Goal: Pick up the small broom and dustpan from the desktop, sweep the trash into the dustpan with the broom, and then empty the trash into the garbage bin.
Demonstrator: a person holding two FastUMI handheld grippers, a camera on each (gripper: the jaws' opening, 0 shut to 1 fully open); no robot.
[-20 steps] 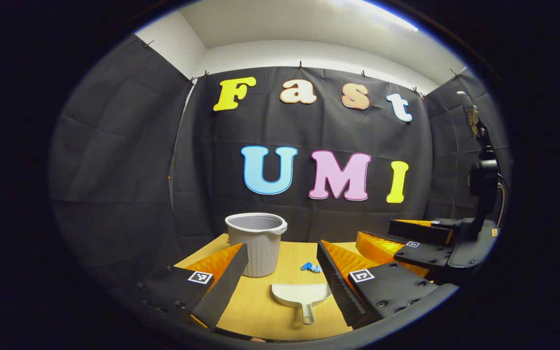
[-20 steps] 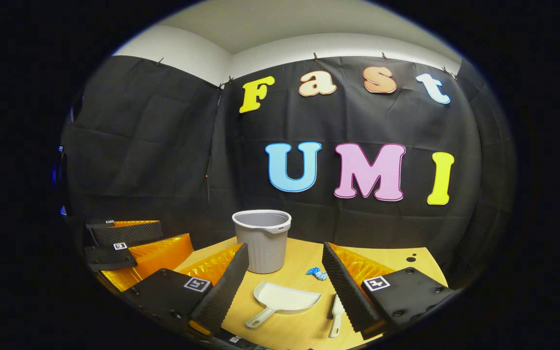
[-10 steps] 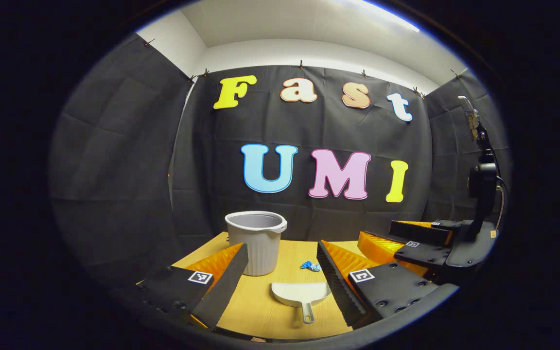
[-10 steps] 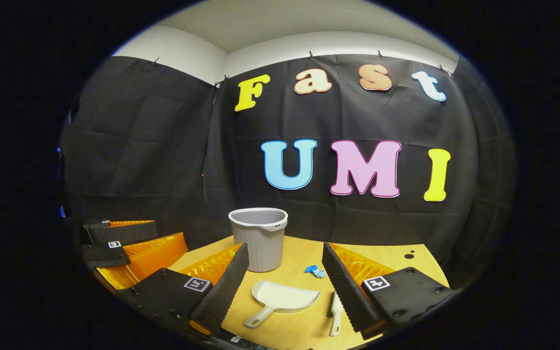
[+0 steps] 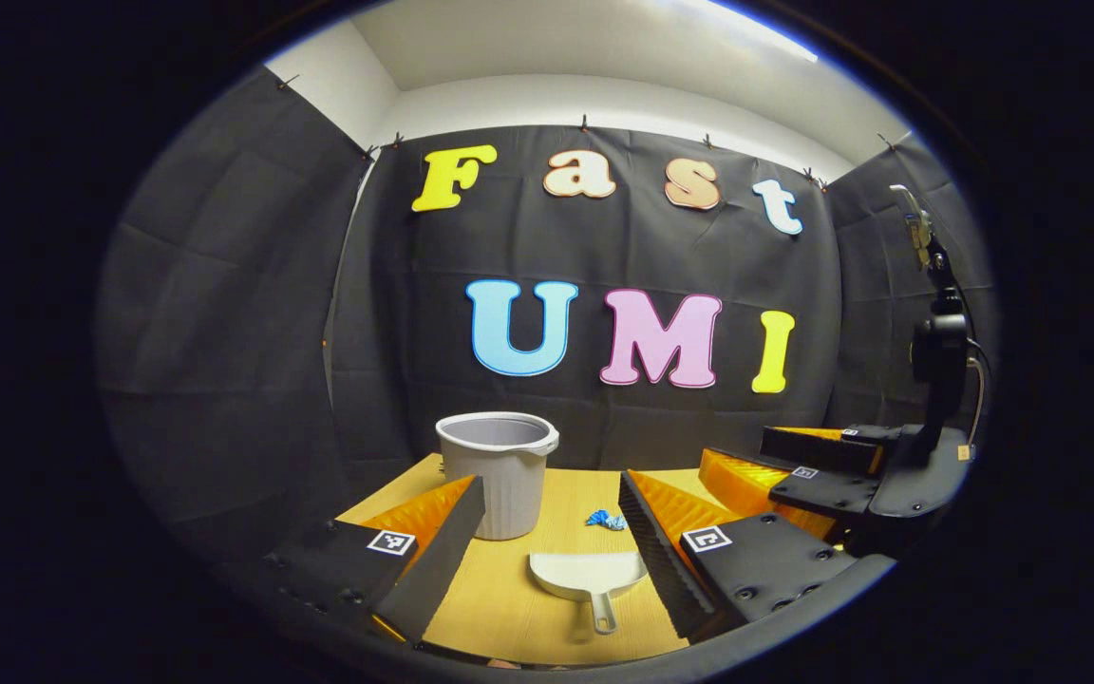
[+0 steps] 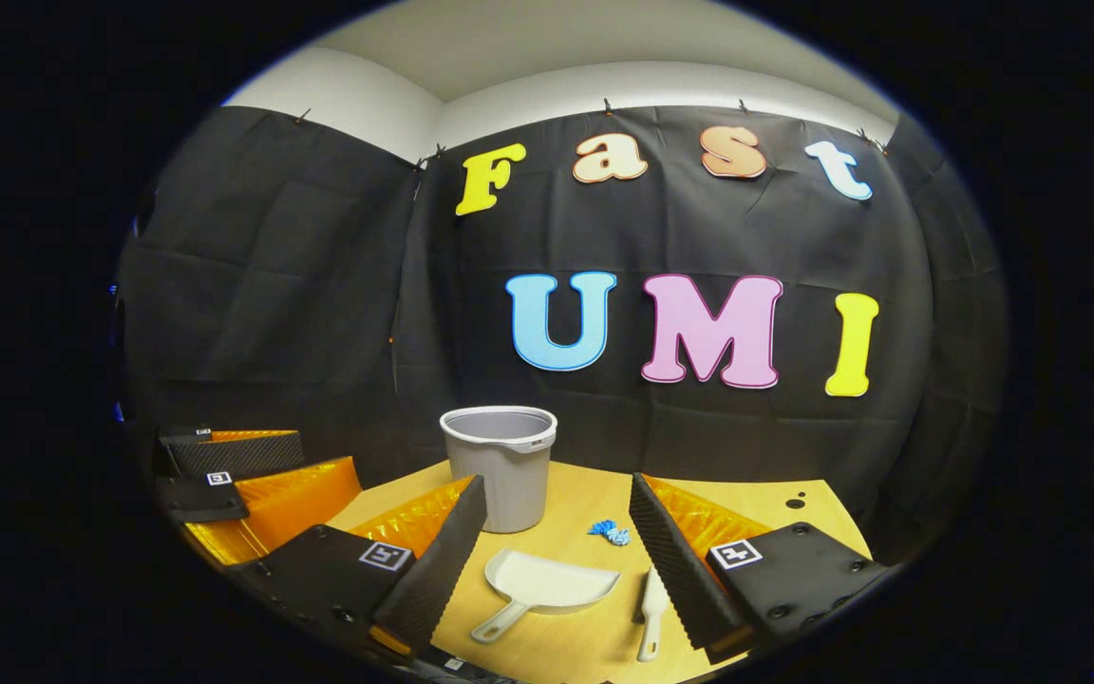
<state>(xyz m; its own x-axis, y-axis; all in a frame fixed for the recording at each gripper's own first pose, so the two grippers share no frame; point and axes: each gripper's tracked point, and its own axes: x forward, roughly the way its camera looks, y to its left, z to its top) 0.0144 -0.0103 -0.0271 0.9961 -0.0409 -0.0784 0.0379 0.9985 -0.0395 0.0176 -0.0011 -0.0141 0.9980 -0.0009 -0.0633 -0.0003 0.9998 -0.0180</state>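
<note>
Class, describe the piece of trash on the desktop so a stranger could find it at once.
Start at the grey garbage bin at the back of the wooden desktop. Just right of it, beyond the white dustpan, lies the trash: a small crumpled scrap, the sole blue thing there.

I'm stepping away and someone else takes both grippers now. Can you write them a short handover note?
Left gripper: jaws open, holding nothing, above the table in line with the dustpan.
Right gripper: jaws open, holding nothing; the broom lies by its right finger.
The dustpan lies flat with its handle toward you. The bin stands upright behind it. The blue scrap of trash lies between the bin and the dustpan.
Done: nothing picked up.
Left: grasp the dustpan and broom, sweep the scrap in, tip it into the bin.
</note>
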